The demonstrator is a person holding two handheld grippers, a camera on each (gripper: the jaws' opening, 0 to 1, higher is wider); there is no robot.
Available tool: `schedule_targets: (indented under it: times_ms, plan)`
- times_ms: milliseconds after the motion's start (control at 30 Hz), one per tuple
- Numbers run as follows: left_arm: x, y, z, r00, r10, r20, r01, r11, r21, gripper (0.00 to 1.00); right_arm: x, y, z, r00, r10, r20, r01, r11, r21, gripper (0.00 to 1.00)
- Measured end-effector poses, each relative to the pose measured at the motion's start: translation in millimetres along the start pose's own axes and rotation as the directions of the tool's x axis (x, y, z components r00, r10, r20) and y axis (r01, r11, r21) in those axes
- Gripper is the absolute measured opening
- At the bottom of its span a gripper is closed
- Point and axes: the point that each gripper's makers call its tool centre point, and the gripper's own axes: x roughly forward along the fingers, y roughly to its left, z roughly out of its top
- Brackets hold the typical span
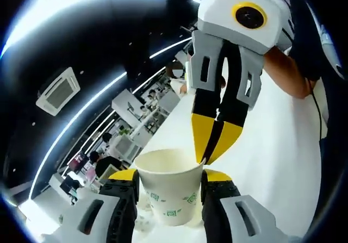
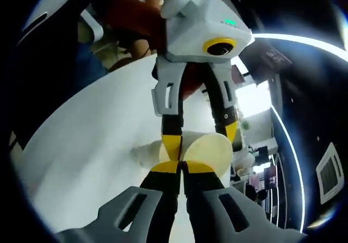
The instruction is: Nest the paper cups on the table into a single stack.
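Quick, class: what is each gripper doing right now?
Left gripper: shut on the paper cup, one jaw each side.
Right gripper: jaws together, pinching that cup's rim.

paper cup (image 2: 209, 148) mostly hidden behind hand-held grippers, person's arm (image 1: 291, 72) cut off

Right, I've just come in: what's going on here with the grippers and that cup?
A person is working with a hand-held gripper in each hand over a white table. The left gripper has a paper cup clamped between its jaws, upright with its mouth open. The right gripper comes in from above with its yellow-tipped jaws pinched together at the cup's rim, on the side nearer the person. In the right gripper view its jaws meet at that same rim. I cannot tell if a second cup is nested inside.
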Motion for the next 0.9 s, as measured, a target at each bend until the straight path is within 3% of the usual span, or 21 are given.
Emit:
schedule_targets:
  times_ms: [600, 800, 900]
  plan:
    - [-3, 3.1, -1.5, 0.998, 0.031, 0.061, -0.024, 0.994, -0.106, 0.47, -6, -10, -1.3, 0.999, -0.045, 0.029, 0.045, 0.999, -0.007, 0.12]
    - [-6, 9.9, -6.4, 0.995, 0.048, 0.085, -0.032, 0.982, -0.187, 0.47, -16, -17, 7.6, 0.992, -0.062, 0.106, 0.06, 0.998, 0.017, 0.15]
    - [-8, 12.8, -8.6, 0.993, 0.057, 0.099, -0.032, 0.972, -0.234, 0.47, -21, -25, 12.8, 0.98, -0.083, 0.18, 0.072, 0.995, 0.062, 0.17]
